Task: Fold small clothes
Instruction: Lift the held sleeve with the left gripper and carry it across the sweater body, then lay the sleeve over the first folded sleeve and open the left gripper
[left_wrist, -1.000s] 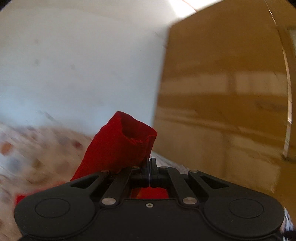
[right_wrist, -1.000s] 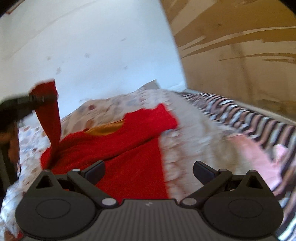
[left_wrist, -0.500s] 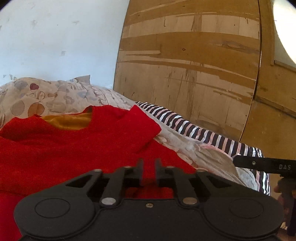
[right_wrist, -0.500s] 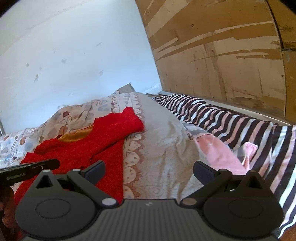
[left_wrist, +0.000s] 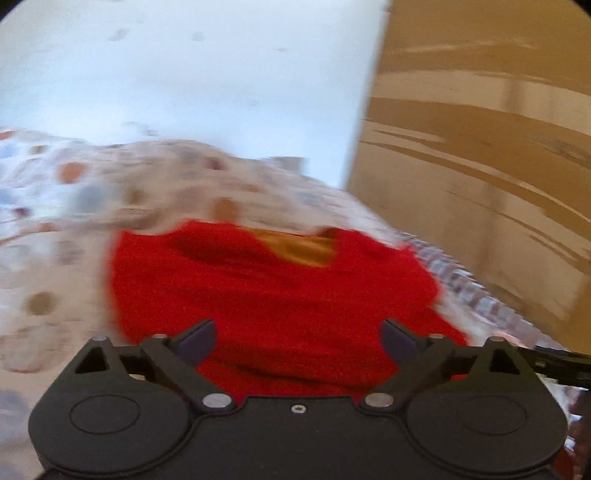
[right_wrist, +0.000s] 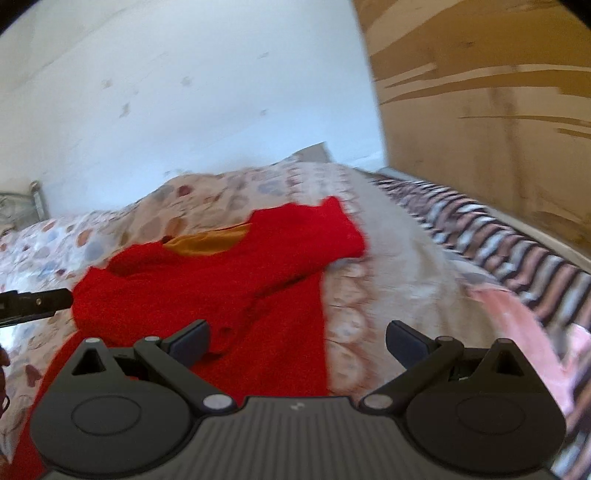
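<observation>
A small red knitted sweater (left_wrist: 273, 291) with an orange lining at the neck (left_wrist: 299, 247) lies on the patterned bedspread. Its left sleeve is folded across the body. My left gripper (left_wrist: 299, 341) is open and empty just above the sweater's near part. In the right wrist view the sweater (right_wrist: 229, 280) lies left of centre with its right sleeve (right_wrist: 332, 232) stretched out to the right. My right gripper (right_wrist: 297, 341) is open and empty over the sweater's right edge. The left gripper's tip (right_wrist: 37, 306) shows at the left edge.
The bedspread (right_wrist: 388, 280) has a heart print. A black-and-white striped blanket (right_wrist: 517, 251) and a pink cloth (right_wrist: 517, 321) lie to the right. A brown wooden panel (right_wrist: 498, 110) and a white wall (right_wrist: 184, 92) stand behind the bed.
My left gripper carried the red sleeve over the sweater, let it go and opened wide. It has pulled back. The right gripper stayed open and shifted left over the sweater.
</observation>
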